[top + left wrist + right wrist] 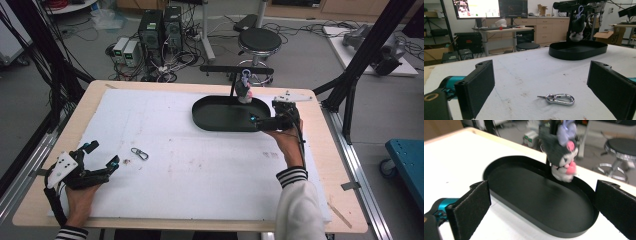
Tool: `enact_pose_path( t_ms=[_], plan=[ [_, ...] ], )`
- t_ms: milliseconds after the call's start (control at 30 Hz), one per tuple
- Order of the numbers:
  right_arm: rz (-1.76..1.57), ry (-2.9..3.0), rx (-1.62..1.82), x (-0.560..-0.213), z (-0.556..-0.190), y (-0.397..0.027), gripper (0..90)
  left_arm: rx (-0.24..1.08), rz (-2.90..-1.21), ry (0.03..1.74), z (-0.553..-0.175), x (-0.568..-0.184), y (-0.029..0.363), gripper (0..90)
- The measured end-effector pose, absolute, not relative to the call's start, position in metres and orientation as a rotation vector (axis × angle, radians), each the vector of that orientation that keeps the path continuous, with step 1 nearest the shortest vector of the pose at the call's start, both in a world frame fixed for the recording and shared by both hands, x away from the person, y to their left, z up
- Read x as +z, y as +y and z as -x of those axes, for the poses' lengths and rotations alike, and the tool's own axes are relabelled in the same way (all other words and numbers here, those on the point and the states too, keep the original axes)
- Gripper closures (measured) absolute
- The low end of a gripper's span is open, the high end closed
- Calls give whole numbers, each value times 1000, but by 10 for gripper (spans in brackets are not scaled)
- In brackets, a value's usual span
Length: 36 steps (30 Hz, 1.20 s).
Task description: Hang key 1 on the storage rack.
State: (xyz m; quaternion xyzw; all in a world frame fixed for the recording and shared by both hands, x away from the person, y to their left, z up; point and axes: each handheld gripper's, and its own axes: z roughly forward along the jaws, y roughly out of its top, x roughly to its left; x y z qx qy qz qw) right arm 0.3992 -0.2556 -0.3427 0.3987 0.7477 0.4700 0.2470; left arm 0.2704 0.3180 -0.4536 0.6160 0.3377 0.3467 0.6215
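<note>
High view: white-covered surface (200, 170) with a black oval tray (210, 120) toward the far right. A small plush toy (244, 90), dark grey with a pink and white front, hangs from a black stand (235, 70) over the tray's far rim. Its purple loop is hooked over the stand's crossbar.

Right tool (257, 120) at the tray's right end, jaws spread apart, nothing between them. Plush apart from it, hanging free.

Right gripper view: both black pads wide, tray floor between them, the plush (561, 152) beyond and above, slightly blurred. Bottom of the plush close over the tray's far wall; whether it touches, cannot tell.

Left tool (102, 152) rests near the front left corner of the surface, jaws released, holding nothing. A silver carabiner clip (140, 153) lies flat on the white cover just to its right, untouched.

Left gripper view: clip (559, 98) on the cover between and ahead of the two open pads, clear of both. Tray and hanging plush far off.
</note>
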Motion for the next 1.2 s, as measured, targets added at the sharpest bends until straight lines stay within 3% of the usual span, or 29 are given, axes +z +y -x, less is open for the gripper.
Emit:
enact_pose_path(
  t_ms=[533,1200],
  plan=[
    [-892,1879,1432,-369,-305,-269,7,809,-1422,776,-270,-453,317,80],
    [-872,1734,1617,-414,-270,-289,7,811,-1414,790,-270,-453,317,80]
  ],
)
